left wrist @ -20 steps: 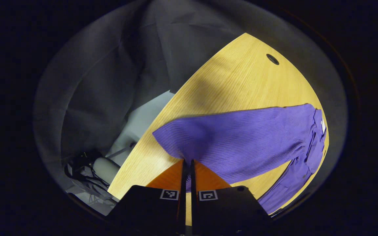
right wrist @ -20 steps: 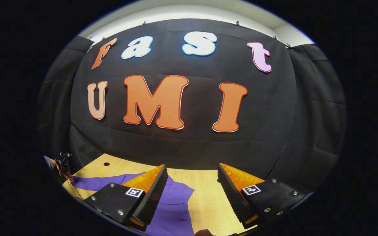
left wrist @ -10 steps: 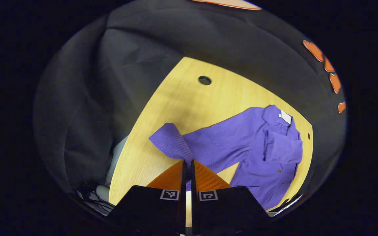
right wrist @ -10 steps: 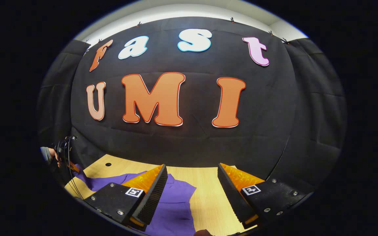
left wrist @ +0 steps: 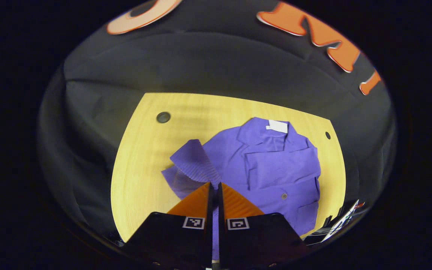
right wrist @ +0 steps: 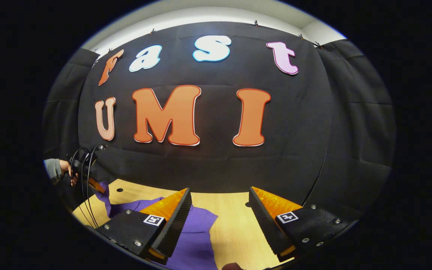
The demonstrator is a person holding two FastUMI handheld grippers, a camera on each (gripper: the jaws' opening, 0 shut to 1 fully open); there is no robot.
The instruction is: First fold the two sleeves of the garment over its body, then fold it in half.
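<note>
Dim booth, strong fisheye bending at edges.
Brightly lit from above on pale wooden tabletop (left wrist: 144, 150); sharp, no blur.

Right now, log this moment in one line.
left gripper: shut on sleeve, lifted | right gripper: open, idle | shirt: on table

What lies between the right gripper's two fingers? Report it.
In the right gripper view, the right gripper stands open over bare wooden table; the purple shirt lies under its left finger only.
</note>
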